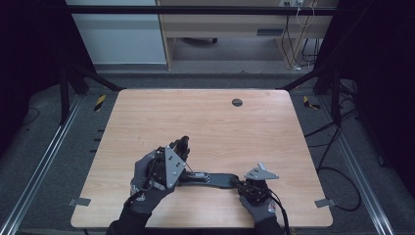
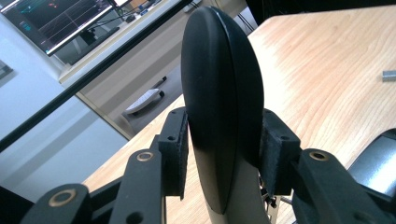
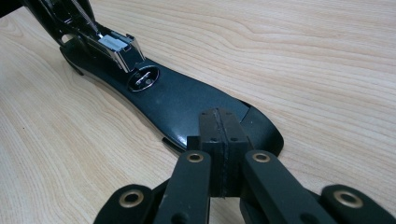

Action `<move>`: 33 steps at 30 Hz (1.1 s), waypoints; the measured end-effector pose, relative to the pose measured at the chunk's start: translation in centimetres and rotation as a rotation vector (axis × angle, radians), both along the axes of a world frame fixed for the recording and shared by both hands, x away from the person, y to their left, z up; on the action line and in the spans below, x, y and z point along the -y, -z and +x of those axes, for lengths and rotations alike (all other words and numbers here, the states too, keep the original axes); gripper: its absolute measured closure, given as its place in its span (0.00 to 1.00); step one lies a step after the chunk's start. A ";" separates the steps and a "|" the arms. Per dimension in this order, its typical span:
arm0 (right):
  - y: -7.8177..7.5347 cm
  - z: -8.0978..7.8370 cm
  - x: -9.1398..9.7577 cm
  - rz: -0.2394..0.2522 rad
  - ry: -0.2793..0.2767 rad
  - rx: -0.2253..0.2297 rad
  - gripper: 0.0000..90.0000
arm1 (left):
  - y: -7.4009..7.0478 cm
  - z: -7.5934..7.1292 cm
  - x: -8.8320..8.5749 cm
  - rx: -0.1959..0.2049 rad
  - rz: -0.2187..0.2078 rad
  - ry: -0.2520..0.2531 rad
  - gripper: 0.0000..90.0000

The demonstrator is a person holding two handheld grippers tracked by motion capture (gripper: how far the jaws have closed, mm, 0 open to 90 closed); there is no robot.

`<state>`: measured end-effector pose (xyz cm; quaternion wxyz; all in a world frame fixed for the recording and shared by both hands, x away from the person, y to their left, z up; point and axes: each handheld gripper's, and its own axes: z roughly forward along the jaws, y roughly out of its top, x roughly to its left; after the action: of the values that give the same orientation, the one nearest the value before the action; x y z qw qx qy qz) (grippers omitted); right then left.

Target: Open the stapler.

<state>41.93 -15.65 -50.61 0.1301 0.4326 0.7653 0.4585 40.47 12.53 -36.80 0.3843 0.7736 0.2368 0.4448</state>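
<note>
Black plastic and bright metal: a large desk stapler lies swung open near the front edge of a pale wood-grain table, between the person's two gloved hands. The left gripper is clamped on the stapler's rounded black top arm, pads pressing both sides, jaws partway closed, w/ the arm raised and tilted up off the base. In the right gripper view the right gripper has its jaws fully together, pads touching, nothing between them, tips resting on or just above the front end of the flat black base; contact can't be confirmed. Further along the base sit the round metal anvil plate and the chrome staple magazine, exposed at the hinge end. Handling, by judgement: rigid, moderately heavy, smooth glossy shell that may slip under rubber pads; the hinge is sprung, so the top arm could snap down if released. Best hold is across the arm's narrow sides near mid-length, w/ the base pinned flat at its front end. A small grey metal piece lies apart on the table.
</note>
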 end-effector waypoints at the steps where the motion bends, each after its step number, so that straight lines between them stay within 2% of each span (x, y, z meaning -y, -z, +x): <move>1: 0.0 0.0 0.0 0.000 0.000 0.000 1.00 | 0.0 0.0 -0.2 -0.002 -0.010 -0.003 0.65; 14: 0.0 0.0 0.0 -0.002 -0.007 0.004 1.00 | -0.1 0.0 -2.2 -0.021 -0.107 -0.019 0.65; 16: 0.0 0.0 -0.1 -0.002 -0.008 0.005 1.00 | 0.0 0.0 -2.8 -0.026 -0.132 -0.021 0.65; 19: 0.0 0.0 -0.1 -0.001 -0.007 0.002 1.00 | -0.1 0.0 -3.2 -0.027 -0.143 -0.036 0.65; 20: 0.0 0.0 -0.1 -0.003 -0.007 0.003 1.00 | -0.1 0.1 -4.0 -0.039 -0.176 -0.046 0.65; 21: 0.0 0.0 -0.1 -0.003 -0.007 0.003 1.00 | -0.1 0.1 -4.0 -0.039 -0.176 -0.046 0.65; 24: 0.0 0.0 -0.1 -0.003 -0.007 0.003 1.00 | 0.1 0.2 -5.9 -0.063 -0.246 -0.054 0.64; 25: 0.0 0.0 -0.1 -0.003 -0.007 0.003 1.00 | 0.1 0.2 -5.9 -0.063 -0.246 -0.054 0.64; 28: 0.0 0.0 -0.1 0.000 -0.008 0.002 1.00 | 0.4 0.2 -6.9 -0.061 -0.291 -0.058 0.64; 30: 0.0 0.0 -0.1 -0.003 -0.008 0.006 1.00 | 0.5 0.3 -7.2 -0.051 -0.300 -0.055 0.64; 32: 0.0 0.0 -0.1 -0.004 -0.007 0.007 1.00 | 0.7 0.1 -7.8 -0.066 -0.334 -0.068 0.64; 33: 0.0 0.0 -0.1 -0.004 -0.007 0.007 1.00 | 0.7 0.1 -7.8 -0.066 -0.334 -0.068 0.64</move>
<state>41.90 -15.56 -50.62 0.1320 0.4279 0.7673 0.4591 40.60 20.34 -37.52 0.4841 0.7046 0.3459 0.3867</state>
